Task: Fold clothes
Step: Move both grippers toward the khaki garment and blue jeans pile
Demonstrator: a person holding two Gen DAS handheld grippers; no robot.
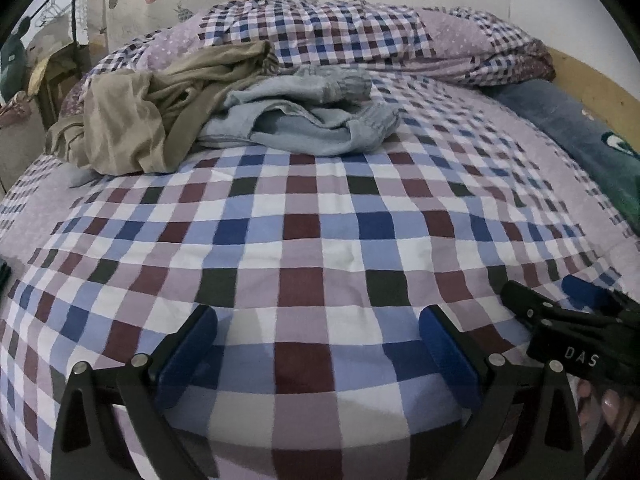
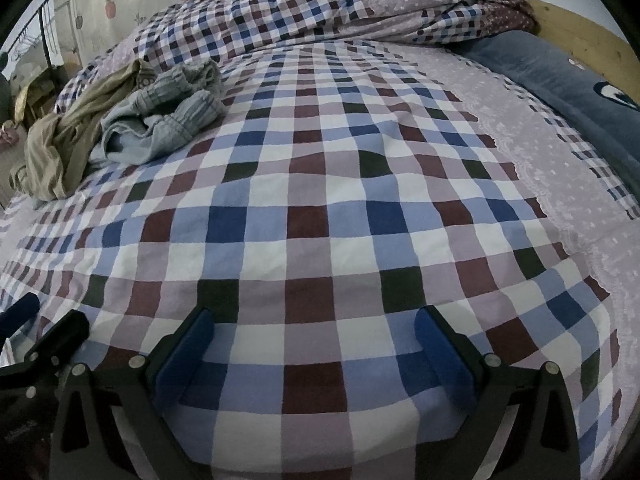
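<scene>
On checked bedsheet (image 1: 320, 240), crumpled clothes (image 1: 224, 108) sprawl crosswise, no clear heading.

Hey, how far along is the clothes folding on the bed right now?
Nothing looks folded yet. The light blue garment and the khaki garment lie crumpled together at the far side of the checked bedsheet. Nothing is in hand: the left tool and right tool are both open and empty, apart from the pile. Both garments remain to be picked up and folded.

Green cushion (image 1: 616, 152) cut off rightward
</scene>
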